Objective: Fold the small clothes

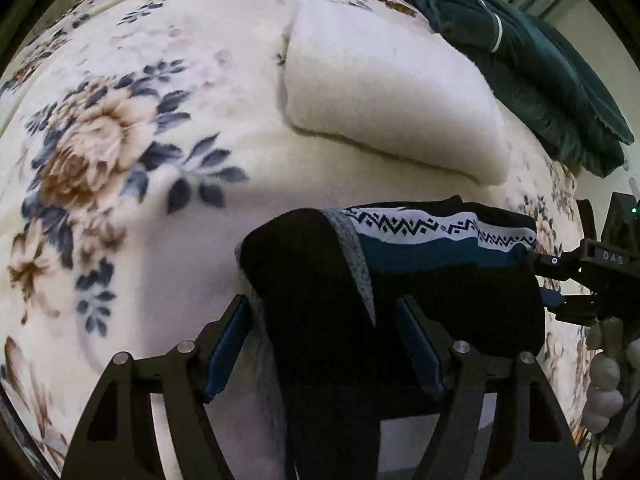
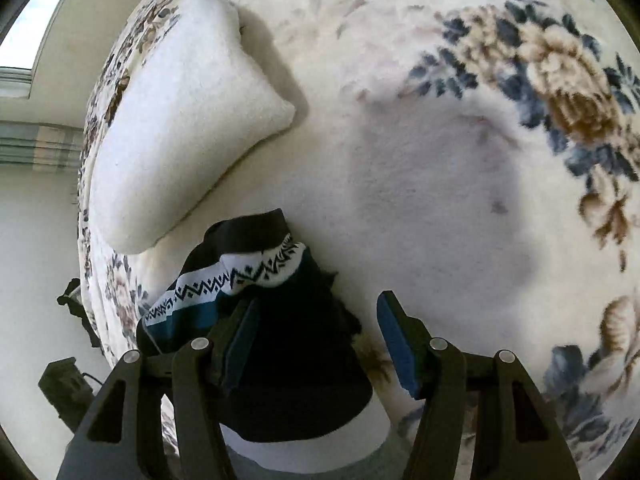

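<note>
Left hand-held gripper (image 1: 326, 344): jaws part open, dark sock (image 1: 420, 280) bunched between the blue pads; whether they press it, cannot tell. Sock, with white zigzag band and teal stripe, lies on floral blanket (image 1: 120, 160) covering the bed, just below white pillow (image 1: 384, 96). Green garment (image 1: 540, 80) far right. Right hand-held gripper (image 2: 316, 344): jaws apart, right pad clear of sock.
</note>
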The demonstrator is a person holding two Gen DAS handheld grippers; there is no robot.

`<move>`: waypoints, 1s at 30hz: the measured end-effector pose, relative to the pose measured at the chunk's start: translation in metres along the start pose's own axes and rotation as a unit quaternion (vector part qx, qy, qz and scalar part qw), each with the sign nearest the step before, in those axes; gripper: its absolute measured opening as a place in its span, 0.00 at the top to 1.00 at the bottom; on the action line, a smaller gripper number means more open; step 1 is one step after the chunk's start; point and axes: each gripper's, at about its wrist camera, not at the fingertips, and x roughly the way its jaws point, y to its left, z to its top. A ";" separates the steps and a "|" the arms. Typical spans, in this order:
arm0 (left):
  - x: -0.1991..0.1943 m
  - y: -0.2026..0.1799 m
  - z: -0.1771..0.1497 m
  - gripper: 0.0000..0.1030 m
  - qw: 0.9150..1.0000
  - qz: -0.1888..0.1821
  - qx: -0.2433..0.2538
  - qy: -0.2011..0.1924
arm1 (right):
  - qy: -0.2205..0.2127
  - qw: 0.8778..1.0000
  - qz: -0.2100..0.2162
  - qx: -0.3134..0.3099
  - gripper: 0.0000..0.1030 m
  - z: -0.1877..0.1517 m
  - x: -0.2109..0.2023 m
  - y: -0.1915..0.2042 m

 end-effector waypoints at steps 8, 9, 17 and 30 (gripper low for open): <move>-0.005 0.008 0.016 0.81 0.998 -0.053 -0.012 -0.032 | -0.016 1.000 0.014 -0.014 0.84 -0.001 -0.004 0.006; -0.012 0.013 0.015 0.82 0.997 -0.062 -0.021 -0.044 | -0.024 0.999 0.014 -0.019 0.85 -0.001 -0.006 0.008; -0.009 0.045 0.010 0.82 0.989 -0.101 -0.097 -0.048 | 0.004 0.998 0.060 -0.003 0.47 0.023 -0.006 0.005; -0.010 0.054 0.019 0.55 0.982 -0.134 -0.131 0.001 | 0.028 0.998 0.053 0.006 0.84 0.038 0.032 0.010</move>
